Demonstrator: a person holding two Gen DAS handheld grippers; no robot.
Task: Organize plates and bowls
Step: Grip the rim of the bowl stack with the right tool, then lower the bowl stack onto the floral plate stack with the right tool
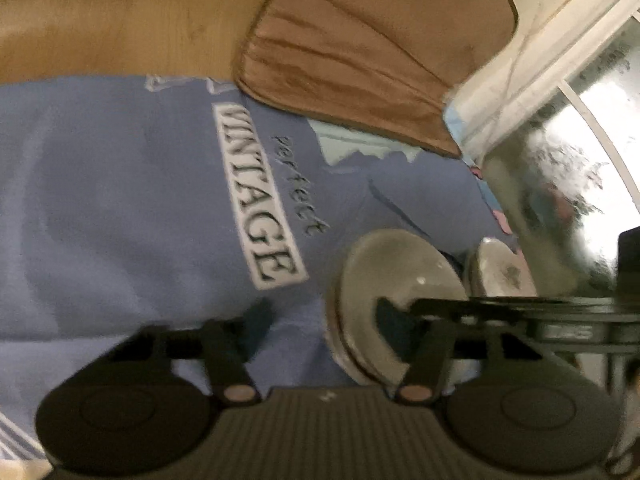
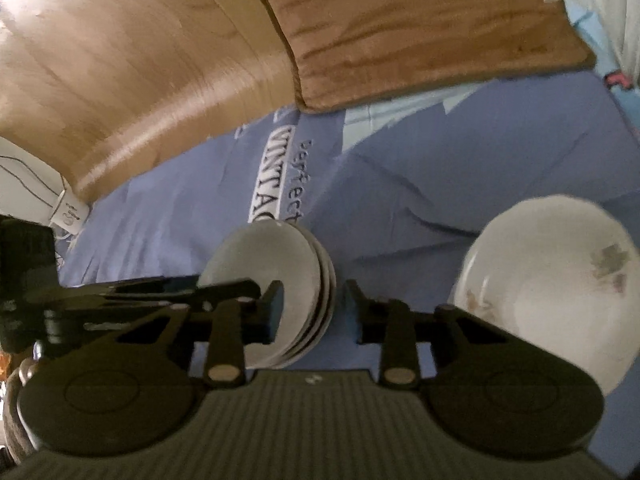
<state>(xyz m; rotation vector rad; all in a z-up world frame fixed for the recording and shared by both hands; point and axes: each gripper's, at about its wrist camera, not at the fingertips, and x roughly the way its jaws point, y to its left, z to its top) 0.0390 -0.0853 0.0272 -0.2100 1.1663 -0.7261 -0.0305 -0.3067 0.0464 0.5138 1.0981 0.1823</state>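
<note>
A stack of three small white plates [image 2: 304,272] lies on a blue cloth [image 2: 400,200]. My right gripper [image 2: 312,308] straddles the stack's right rim. One finger is over the top plate and the other is just outside the rim, with a sliver of cloth showing between them; it is open. My left gripper [image 1: 324,316] straddles the opposite rim of the same stack [image 1: 400,280]. One finger is over the plate and the other is well clear on the cloth; it is open. A larger white plate with a faded floral print [image 2: 552,292] sits beside the stack.
The cloth carries a "perfect VINTAGE" print [image 1: 260,196] and lies on a wooden floor [image 2: 120,80]. A brown mat [image 2: 420,28] overlaps its far edge. A white cabled object [image 2: 36,192] sits far left, and frosted glass [image 1: 572,184] stands beyond the plates.
</note>
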